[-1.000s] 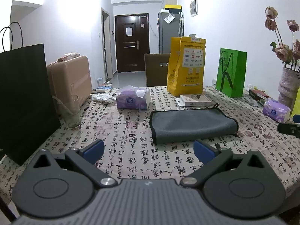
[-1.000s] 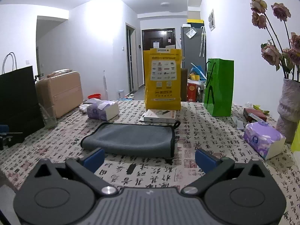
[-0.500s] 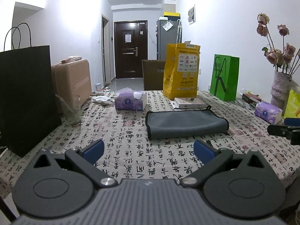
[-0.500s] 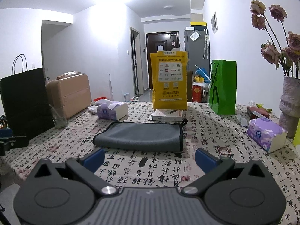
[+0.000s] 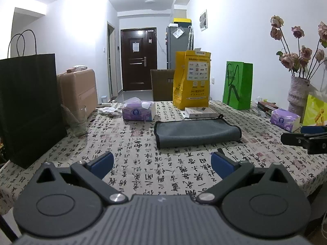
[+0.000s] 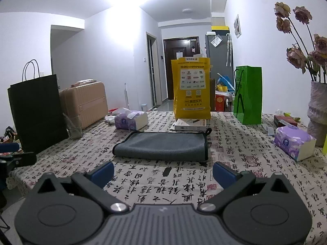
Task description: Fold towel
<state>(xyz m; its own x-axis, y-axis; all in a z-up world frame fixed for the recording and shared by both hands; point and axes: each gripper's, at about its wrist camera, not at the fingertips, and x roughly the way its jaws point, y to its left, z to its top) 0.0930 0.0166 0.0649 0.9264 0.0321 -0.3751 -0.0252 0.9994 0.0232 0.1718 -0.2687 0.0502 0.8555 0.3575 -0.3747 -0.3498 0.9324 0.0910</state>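
A grey towel (image 5: 196, 131) with black edging lies folded flat on the table's calligraphy-print cloth (image 5: 143, 153); it also shows in the right wrist view (image 6: 161, 146). My left gripper (image 5: 162, 163) is open and empty, held back from the towel's near edge. My right gripper (image 6: 163, 172) is open and empty, also short of the towel. The right gripper shows at the right edge of the left wrist view (image 5: 304, 137), and the left gripper at the left edge of the right wrist view (image 6: 14, 157).
Behind the towel are a yellow bag (image 5: 192, 87), a flat box (image 5: 200, 112), a green bag (image 5: 238, 84) and a tissue box (image 5: 139, 111). A black bag (image 5: 28, 102) and a glass (image 5: 76, 118) stand left. A second tissue pack (image 6: 294, 143) and a flower vase (image 6: 317, 114) stand right.
Both grippers have drawn back and tilted up, so the towel looks smaller and farther away. The towel has not moved. Both stay open.
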